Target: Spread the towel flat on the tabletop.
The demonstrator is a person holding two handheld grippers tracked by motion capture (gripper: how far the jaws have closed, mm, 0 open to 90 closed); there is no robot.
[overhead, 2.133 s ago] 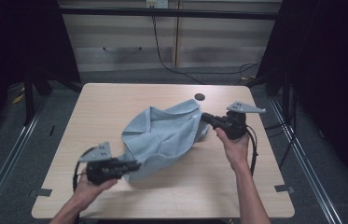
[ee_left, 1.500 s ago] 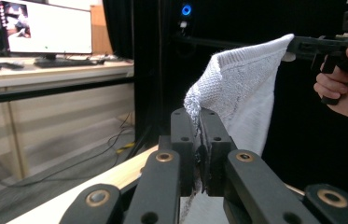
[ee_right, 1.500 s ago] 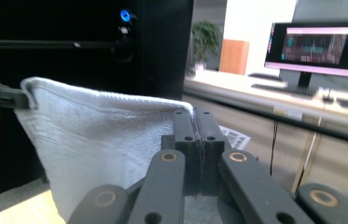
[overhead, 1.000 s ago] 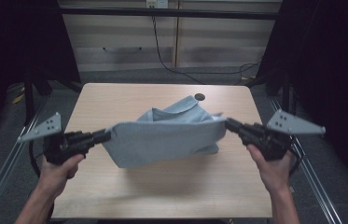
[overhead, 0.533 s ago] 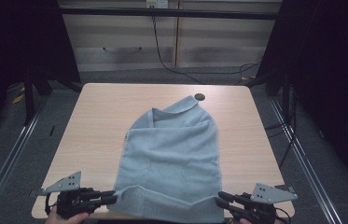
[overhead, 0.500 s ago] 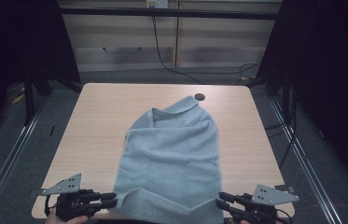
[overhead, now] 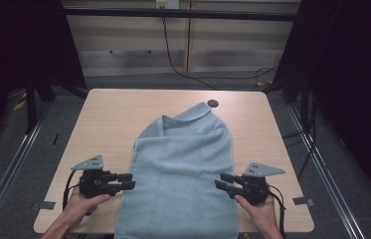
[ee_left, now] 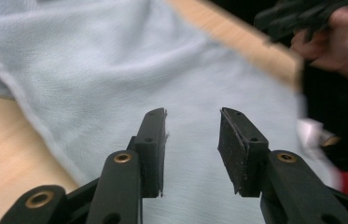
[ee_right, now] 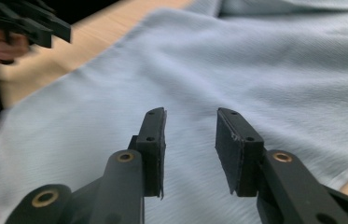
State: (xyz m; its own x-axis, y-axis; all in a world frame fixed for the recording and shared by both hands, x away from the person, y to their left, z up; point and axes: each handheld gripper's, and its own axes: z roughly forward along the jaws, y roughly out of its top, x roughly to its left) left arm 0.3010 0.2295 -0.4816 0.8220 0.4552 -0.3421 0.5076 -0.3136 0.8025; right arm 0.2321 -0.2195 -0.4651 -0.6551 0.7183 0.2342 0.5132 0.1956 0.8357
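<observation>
Two claws flank a light-blue towel [overhead: 183, 174] spread flat on the table [overhead: 108, 119] in the high view, its near edge hanging over the table's front. The left claw [overhead: 127, 181] sits just at the towel's left edge, the right claw [overhead: 223, 181] at its right edge; both have just been opening, with nothing between the jaws. Left gripper view: jaws apart above the towel [ee_left: 115, 60], the other hand [ee_left: 339, 37] beyond. Right gripper view: jaws apart over the towel [ee_right: 255, 60].
</observation>
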